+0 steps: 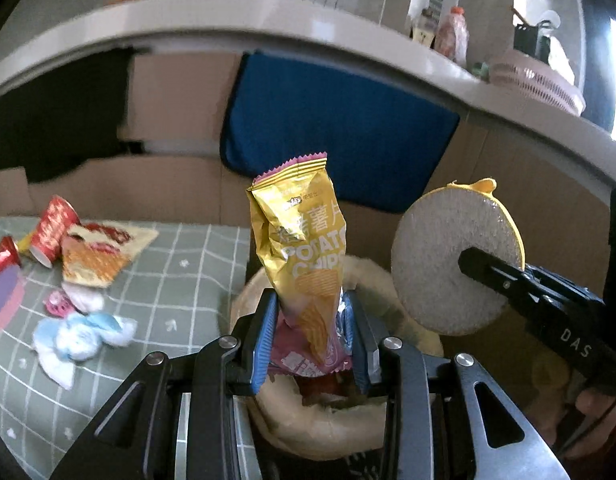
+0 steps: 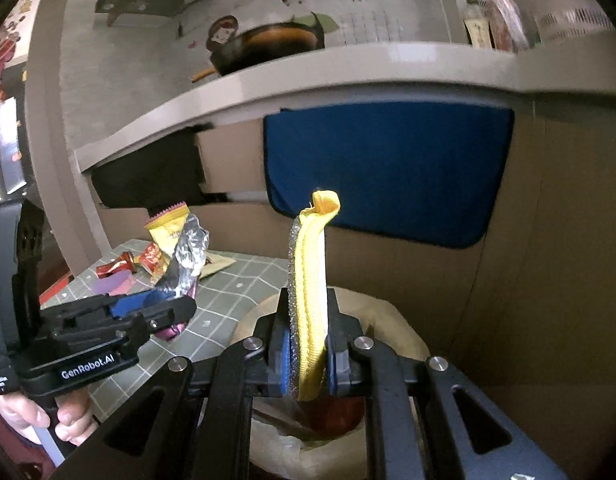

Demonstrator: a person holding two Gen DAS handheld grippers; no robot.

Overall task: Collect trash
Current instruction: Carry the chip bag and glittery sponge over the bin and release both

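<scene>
Left gripper (image 1: 310,340) clamped the chip bag (image 1: 303,248), right gripper (image 2: 308,350) pinched the round scrub pad (image 2: 308,280); both over the bin (image 1: 324,432).

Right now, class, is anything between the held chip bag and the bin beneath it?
Nothing visible. The chip bag hangs in the left gripper directly above the open bin, its mouth uncovered.
</scene>
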